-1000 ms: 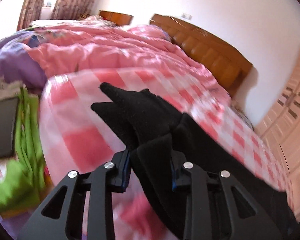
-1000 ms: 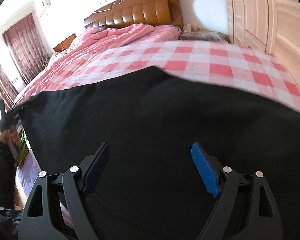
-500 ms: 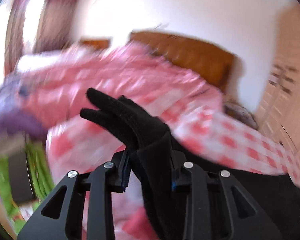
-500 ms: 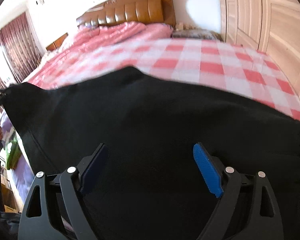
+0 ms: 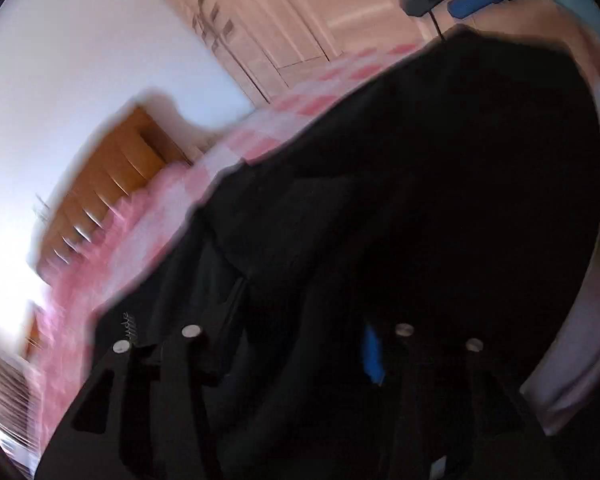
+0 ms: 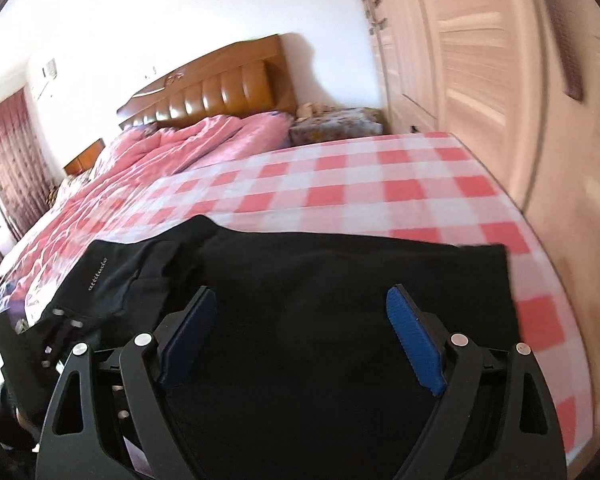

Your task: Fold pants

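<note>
The black pants point(image 6: 340, 280) lie on the pink checked sheet point(image 6: 380, 184), with white lettering at their left end. My right gripper point(image 6: 300, 332) hovers just above them, jaws wide open and empty. In the blurred, tilted left wrist view the pants point(image 5: 420, 200) fill most of the frame. My left gripper point(image 5: 296, 344) is shut on a fold of the black fabric. It also shows at the left edge of the right wrist view point(image 6: 60, 332), at the lettered end of the pants.
A pink quilt point(image 6: 172, 152) is heaped toward the wooden headboard point(image 6: 220, 88). A pale wardrobe with doors point(image 6: 480, 80) stands along the bed's right side. A cluttered bedside stand point(image 6: 332, 120) sits by the headboard.
My left gripper swung the pants' end over and across toward the right, laying the fabric onto the rest. The pants now lie shorter and flatter under my open right gripper.
</note>
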The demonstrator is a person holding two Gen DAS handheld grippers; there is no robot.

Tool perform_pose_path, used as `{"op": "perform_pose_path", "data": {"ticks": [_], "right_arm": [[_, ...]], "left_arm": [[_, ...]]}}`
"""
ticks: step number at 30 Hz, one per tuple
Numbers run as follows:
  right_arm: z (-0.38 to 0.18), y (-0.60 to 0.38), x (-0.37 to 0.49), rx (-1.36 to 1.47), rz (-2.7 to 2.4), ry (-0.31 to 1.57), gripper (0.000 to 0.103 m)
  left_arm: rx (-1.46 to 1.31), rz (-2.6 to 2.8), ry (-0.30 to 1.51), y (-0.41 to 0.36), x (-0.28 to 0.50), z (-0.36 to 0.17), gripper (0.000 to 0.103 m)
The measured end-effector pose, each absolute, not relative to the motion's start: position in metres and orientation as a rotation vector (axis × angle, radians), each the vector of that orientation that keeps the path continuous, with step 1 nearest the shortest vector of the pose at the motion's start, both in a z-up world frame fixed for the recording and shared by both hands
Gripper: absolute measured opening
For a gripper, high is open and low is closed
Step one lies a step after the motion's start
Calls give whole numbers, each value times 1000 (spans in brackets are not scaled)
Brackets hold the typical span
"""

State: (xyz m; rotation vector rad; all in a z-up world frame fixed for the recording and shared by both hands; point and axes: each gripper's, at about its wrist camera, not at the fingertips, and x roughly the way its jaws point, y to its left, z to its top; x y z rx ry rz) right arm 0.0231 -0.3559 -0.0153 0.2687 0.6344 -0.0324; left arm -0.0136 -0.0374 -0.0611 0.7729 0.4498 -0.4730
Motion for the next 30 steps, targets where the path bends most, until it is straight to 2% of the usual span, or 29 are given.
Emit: {"op": "perform_pose_path", "data": {"ticks": [2, 5, 10, 11, 12, 14, 15, 20, 25, 26, 27, 28, 29, 30], "right_arm": [[-21, -362, 19, 289, -27, 641, 85], [-34, -357, 19, 340, 26, 660, 85], [-48, -306, 29, 365, 239, 706, 85], [-48, -289, 31, 356, 298, 710, 81], [-47, -277, 32, 361, 347, 711, 71], [-45, -250, 35, 365, 453, 718, 65], [-45, -240, 37, 367, 476, 719, 65], [-62, -217, 58, 407, 475, 823, 63], [-68, -225, 76, 505, 462, 840, 63], [-69, -226, 82, 524, 457, 846, 58], [-70, -226, 85, 544, 456, 847, 45], [-71, -226, 90, 565, 457, 841, 36], [-71, -225, 92, 571, 450, 840, 20], [-70, -223, 93, 570, 442, 837, 11]], "left_arm": [[706, -625, 437, -21, -30, -40, 83], [649, -680, 356, 10, -51, -12, 91], [389, -447, 431, 106, -28, 17, 92], [324, -351, 466, 136, -18, 14, 92], [297, -296, 485, 149, -6, 13, 92], [264, -184, 513, 183, 0, 6, 92], [254, -154, 525, 197, 2, 2, 92], [275, -161, 567, 206, 8, -18, 92], [326, -157, 573, 191, 12, -44, 92], [326, -157, 572, 189, 10, -47, 92], [321, -161, 571, 190, 11, -48, 92], [319, -166, 571, 191, 12, -50, 92], [318, -176, 571, 192, 12, -50, 92], [319, -185, 570, 194, 10, -49, 91]]}}
